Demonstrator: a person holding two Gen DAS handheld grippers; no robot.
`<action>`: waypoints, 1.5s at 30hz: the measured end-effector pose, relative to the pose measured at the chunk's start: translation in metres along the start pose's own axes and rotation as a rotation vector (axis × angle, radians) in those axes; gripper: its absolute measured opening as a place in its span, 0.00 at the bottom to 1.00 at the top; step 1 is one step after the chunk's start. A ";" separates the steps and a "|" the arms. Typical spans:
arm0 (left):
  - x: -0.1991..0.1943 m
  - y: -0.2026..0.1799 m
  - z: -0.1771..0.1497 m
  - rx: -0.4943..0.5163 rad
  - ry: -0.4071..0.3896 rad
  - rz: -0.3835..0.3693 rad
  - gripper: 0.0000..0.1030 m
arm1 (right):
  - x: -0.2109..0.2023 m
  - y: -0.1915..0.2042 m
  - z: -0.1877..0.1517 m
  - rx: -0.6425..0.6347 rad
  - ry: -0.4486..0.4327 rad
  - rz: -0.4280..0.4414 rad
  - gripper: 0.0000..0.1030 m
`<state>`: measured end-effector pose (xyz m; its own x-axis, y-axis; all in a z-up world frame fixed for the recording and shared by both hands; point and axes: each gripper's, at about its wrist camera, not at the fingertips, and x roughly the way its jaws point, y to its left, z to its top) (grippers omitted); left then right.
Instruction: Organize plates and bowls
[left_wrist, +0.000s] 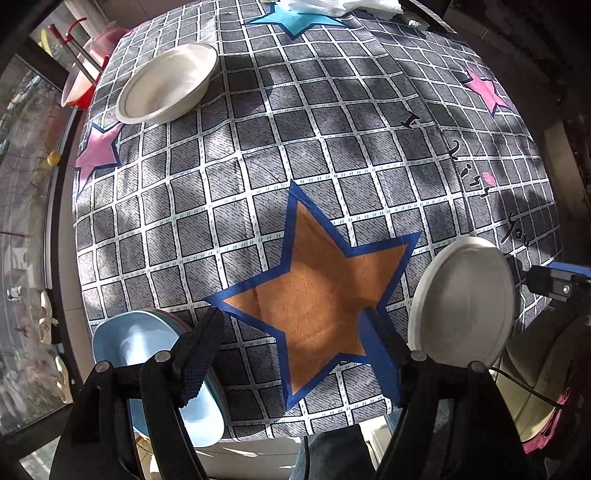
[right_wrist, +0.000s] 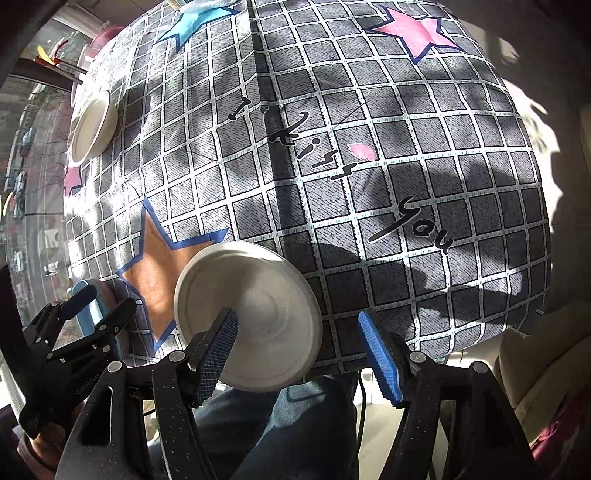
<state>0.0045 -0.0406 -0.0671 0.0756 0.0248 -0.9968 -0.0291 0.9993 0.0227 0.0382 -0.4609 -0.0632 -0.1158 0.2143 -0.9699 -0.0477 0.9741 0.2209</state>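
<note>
the right claw (right_wrist: 299, 350) hangs with jaws spread wide at the near edge of the orange star (left_wrist: 314, 295), gripping nothing; a white plate (right_wrist: 255, 317) lies just right of the star. the left claw (left_wrist: 295, 350), also spread and empty, hovers over the star, a blue bowl (left_wrist: 147, 354) left of it and a white bowl (left_wrist: 168, 83) far beyond.

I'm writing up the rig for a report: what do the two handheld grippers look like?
Both are black plastic clamp-style frames with round silver pivot bolts. The left gripper and the right gripper each have ridged, textured finger pads, blue on the sunlit faces. A thin black cable trails nearby. Sleeves aren't visible.
</note>
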 end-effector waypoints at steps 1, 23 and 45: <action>-0.004 0.009 0.003 -0.024 -0.011 0.002 0.76 | -0.003 0.008 0.005 -0.015 -0.005 0.011 0.67; 0.004 0.149 0.148 -0.393 -0.104 0.148 0.76 | 0.021 0.212 0.164 -0.231 -0.077 0.064 0.67; 0.085 0.164 0.223 -0.334 -0.011 0.075 0.33 | 0.102 0.245 0.220 -0.160 -0.006 0.159 0.29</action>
<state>0.2282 0.1311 -0.1309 0.0715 0.0995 -0.9925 -0.3594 0.9308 0.0674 0.2328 -0.1842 -0.1309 -0.1284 0.3651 -0.9221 -0.1861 0.9044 0.3840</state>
